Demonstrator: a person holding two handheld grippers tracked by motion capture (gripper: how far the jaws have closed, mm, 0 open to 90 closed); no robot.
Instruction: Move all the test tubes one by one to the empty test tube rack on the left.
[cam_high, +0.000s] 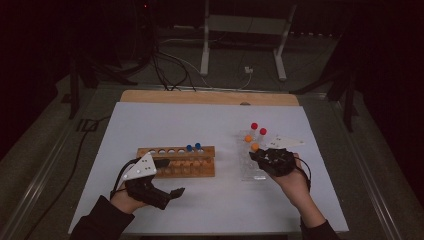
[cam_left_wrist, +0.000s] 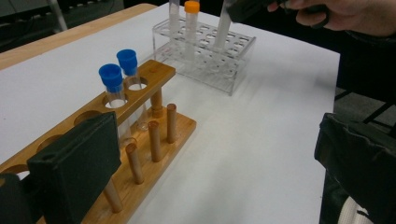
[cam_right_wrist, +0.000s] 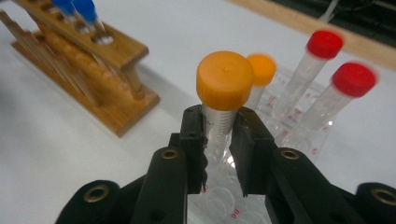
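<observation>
Right gripper view: the right gripper (cam_right_wrist: 219, 140) is clamped on an orange-capped tube (cam_right_wrist: 223, 100) above the clear rack (cam_right_wrist: 224, 200). The left gripper (cam_high: 167, 177) is spread beside the wooden rack (cam_high: 192, 167); open worktop (cam_high: 215, 205) lies between.

Orange cap (cam_right_wrist: 224, 80) centre frame on a clear tube with black graduation marks, pinched between black jaws of the right gripper (cam_right_wrist: 219, 140). Second orange cap (cam_right_wrist: 261, 69) just behind, two red caps (cam_right_wrist: 324, 44) upper right. Two blue caps (cam_left_wrist: 112, 76) upper left above the honey-brown wooden rack (cam_left_wrist: 154, 135). Clear rack (cam_left_wrist: 205, 56) with red printing. White table (cam_high: 210, 125).
</observation>
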